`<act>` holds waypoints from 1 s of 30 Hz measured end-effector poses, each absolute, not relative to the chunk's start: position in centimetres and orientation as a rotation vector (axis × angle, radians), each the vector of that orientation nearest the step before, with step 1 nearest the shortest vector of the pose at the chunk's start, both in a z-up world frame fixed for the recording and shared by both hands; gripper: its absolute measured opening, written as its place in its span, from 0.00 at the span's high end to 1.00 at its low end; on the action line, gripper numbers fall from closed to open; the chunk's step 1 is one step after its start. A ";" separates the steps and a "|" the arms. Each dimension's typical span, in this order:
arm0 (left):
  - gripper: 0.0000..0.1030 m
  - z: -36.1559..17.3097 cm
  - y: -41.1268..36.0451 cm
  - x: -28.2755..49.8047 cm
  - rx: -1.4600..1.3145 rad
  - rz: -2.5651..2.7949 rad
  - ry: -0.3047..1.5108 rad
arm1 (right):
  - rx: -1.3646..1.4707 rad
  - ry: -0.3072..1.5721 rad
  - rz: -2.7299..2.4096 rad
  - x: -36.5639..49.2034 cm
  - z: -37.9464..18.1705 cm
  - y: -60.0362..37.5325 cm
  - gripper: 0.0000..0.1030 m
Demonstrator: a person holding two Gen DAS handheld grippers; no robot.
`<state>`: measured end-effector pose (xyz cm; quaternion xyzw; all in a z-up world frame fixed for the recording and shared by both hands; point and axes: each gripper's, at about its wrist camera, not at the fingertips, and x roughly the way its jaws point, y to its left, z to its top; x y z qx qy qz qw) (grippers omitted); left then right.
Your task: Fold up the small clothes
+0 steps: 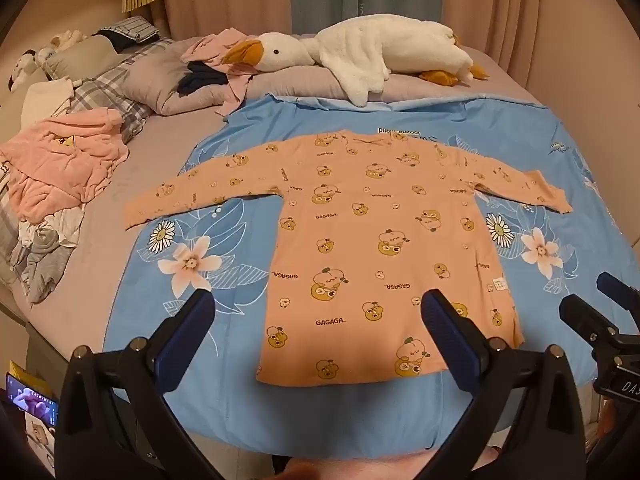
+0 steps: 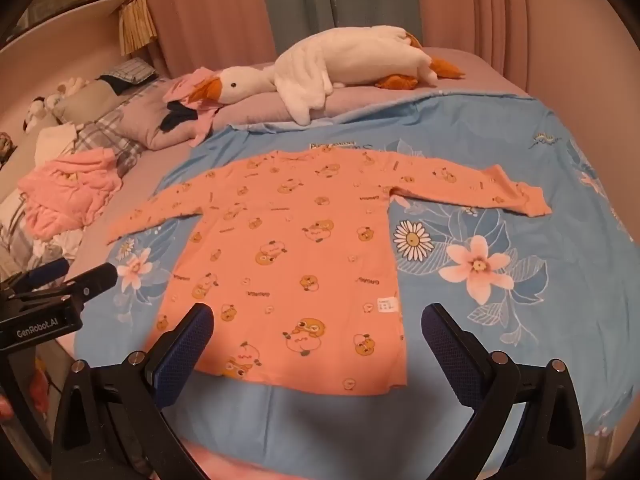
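I see the orange long-sleeved shirt point(image 1: 384, 248) lying flat, sleeves out, on the blue floral sheet point(image 1: 192, 184) on the bed, while my left gripper point(image 1: 318, 312) and right gripper point(image 2: 316, 320) hover at its hem, fingers spread and holding nothing.

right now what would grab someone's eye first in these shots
The orange long-sleeved top printed with cartoon ducks lies spread flat, sleeves out, in the middle of the light blue floral sheet. Behind it, a big white plush goose with an orange beak sprawls across the grey pillows. The left gripper and right gripper hover open over the top's hem, holding nothing.
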<state>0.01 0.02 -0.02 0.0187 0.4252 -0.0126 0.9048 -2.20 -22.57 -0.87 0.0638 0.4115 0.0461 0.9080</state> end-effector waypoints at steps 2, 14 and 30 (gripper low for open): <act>0.00 0.0 0.0 0.0 0.046 -0.020 0.874 | 0.127 0.848 0.095 -2.3 -0.9 -22.6 0.00; 0.00 1.2 -1.3 -0.2 0.050 -0.032 0.857 | 0.087 0.815 0.107 -2.7 0.1 -21.6 0.00; 0.00 1.1 -0.5 -0.6 0.036 -0.047 0.850 | 0.077 0.813 0.106 -2.9 -0.2 -21.5 0.00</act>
